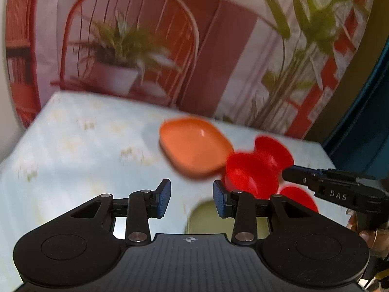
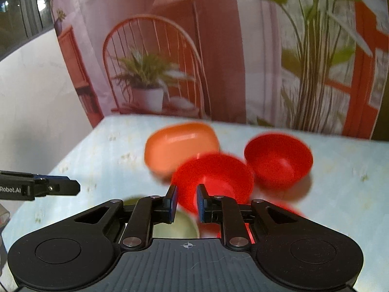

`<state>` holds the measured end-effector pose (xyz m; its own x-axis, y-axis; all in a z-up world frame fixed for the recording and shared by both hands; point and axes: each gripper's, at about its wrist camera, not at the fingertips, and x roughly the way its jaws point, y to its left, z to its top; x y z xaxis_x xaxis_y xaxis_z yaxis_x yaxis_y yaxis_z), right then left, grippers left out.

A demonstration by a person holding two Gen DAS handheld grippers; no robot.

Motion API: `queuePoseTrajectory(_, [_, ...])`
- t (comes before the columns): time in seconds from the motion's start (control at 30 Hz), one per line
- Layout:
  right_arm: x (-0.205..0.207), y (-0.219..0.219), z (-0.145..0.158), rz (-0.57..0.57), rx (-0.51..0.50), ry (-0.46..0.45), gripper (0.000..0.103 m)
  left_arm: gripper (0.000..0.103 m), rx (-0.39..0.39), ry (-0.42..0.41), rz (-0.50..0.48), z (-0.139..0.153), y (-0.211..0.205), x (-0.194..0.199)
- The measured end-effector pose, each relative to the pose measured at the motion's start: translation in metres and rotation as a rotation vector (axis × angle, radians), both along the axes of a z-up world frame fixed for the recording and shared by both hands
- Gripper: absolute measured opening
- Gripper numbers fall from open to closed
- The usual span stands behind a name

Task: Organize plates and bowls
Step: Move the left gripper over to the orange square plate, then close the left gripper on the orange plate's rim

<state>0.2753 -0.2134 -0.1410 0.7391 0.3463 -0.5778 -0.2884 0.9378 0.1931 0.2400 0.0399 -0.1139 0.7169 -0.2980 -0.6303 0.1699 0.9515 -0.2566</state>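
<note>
My right gripper [image 2: 187, 199] is shut on the near rim of a red bowl [image 2: 214, 177], which hangs tilted above the table. In the left wrist view that red bowl [image 1: 252, 175] hangs from the right gripper [image 1: 285, 174]. A second red bowl [image 2: 278, 160] stands upright behind it to the right. An orange plate [image 2: 180, 146] lies behind on the left. Part of a third red dish [image 1: 299, 197] shows below the held bowl. A pale green dish [image 1: 204, 216] lies near the front, half hidden by the fingers. My left gripper [image 1: 192, 194] stands open over the table with nothing between its pads.
The table [image 1: 73, 146] wears a pale blue patterned cloth. A printed backdrop [image 2: 170, 60] of a chair and plants hangs right behind its far edge. A white wall [image 2: 36, 97] lies to the left. A hand [image 1: 364, 233] holds the right gripper's handle.
</note>
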Motion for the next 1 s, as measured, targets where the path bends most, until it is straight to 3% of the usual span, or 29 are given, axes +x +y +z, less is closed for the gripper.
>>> queuePoseTrajectory(0.33, [0.072, 0.010, 0.019, 0.000, -0.052, -0.054, 0.017, 0.039, 0.041, -0.095, 0.092, 0.030, 0.006, 0.085])
queuePoseTrajectory(0.43, [0.104, 0.016, 0.010, -0.023, -0.054, -0.027, 0.017, 0.039, 0.051, -0.060, 0.109, 0.014, 0.002, 0.111])
queuePoseTrajectory(0.63, [0.156, 0.027, -0.026, -0.042, -0.072, 0.076, 0.017, 0.039, 0.024, 0.087, 0.101, -0.040, -0.006, 0.138])
queuePoseTrajectory(1.0, [0.195, 0.035, -0.066, -0.056, -0.104, 0.223, 0.020, 0.039, 0.000, 0.187, 0.066, -0.084, -0.012, 0.154])
